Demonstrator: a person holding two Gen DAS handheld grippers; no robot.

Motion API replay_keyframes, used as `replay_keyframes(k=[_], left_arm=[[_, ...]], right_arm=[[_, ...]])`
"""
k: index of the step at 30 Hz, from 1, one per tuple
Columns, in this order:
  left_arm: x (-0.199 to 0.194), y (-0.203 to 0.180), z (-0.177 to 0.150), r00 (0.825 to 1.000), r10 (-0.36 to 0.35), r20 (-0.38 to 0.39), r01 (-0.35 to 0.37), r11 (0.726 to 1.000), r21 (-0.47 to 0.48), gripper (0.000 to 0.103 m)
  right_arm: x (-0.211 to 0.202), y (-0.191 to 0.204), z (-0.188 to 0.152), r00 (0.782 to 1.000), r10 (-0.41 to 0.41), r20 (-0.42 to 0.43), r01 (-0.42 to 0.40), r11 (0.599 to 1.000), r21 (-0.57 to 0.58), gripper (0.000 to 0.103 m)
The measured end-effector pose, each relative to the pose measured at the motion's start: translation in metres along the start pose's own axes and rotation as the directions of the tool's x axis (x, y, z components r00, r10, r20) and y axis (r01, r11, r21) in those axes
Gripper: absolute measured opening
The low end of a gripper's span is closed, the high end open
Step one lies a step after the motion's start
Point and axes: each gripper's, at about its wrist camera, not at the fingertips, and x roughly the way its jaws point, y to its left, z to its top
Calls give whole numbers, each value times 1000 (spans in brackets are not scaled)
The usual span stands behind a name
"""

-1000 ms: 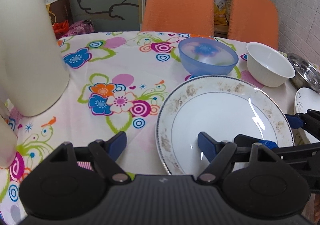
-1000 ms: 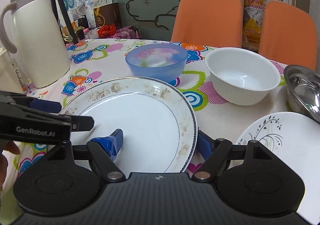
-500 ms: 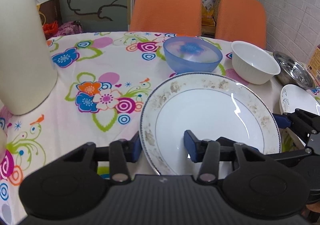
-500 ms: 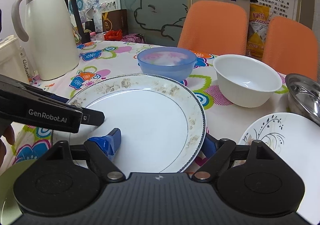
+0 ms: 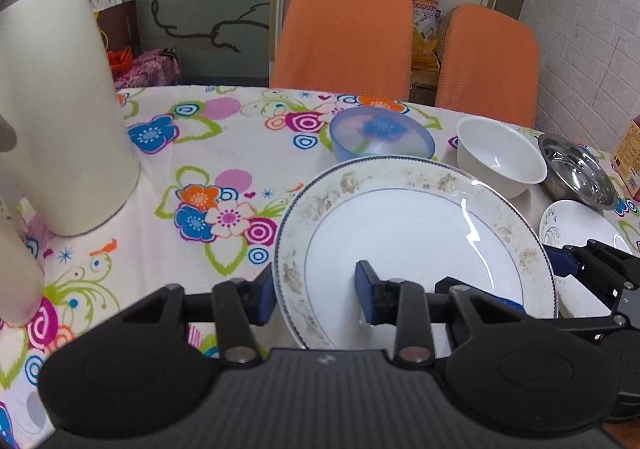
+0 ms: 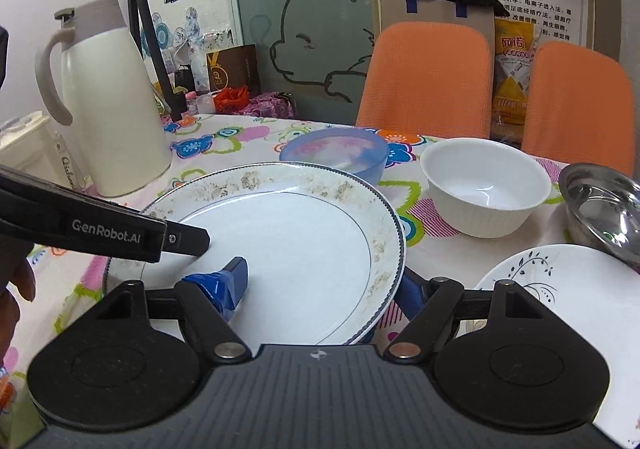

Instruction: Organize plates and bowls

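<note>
The large plate [image 5: 412,237] with the worn gold-patterned rim sits at the near edge of the table [image 5: 240,153], tipped up slightly, its far rim overlapping the blue bowl [image 5: 382,133]. Both tools have it. The left gripper [image 5: 316,295] straddles the plate's left rim, one blue pad outside the edge and one on the plate's face, its jaws closing onto the rim. The right gripper [image 6: 324,285] straddles the right rim in the same way, one pad on the white face and one under the outer edge, its jaws also closing.

Behind the plate stands the blue bowl, and to the right of it the white bowl [image 6: 486,187], upright and apart from it. Farther right, by the table's right edge, a steel bowl [image 6: 604,205] leans against the small plate [image 6: 560,289] with the black sprig drawing, which lies flat near the front right. A cream thermos jug [image 6: 108,101] stands at the left edge. Two orange chairs [image 5: 344,33] stand beyond the far edge.
</note>
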Motion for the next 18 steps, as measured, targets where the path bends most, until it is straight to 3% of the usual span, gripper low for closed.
replay_keyframes(k=[8, 18], left_arm=[[-56, -2, -46, 999, -36, 7, 36, 999, -24, 34], [-93, -7, -119, 999, -11, -32, 11, 1000, -17, 34]], right_arm=[[-53, 21, -16, 1000, 13, 22, -14, 1000, 9, 63], [-105, 56, -78, 1000, 18, -11, -18, 998, 57, 65]])
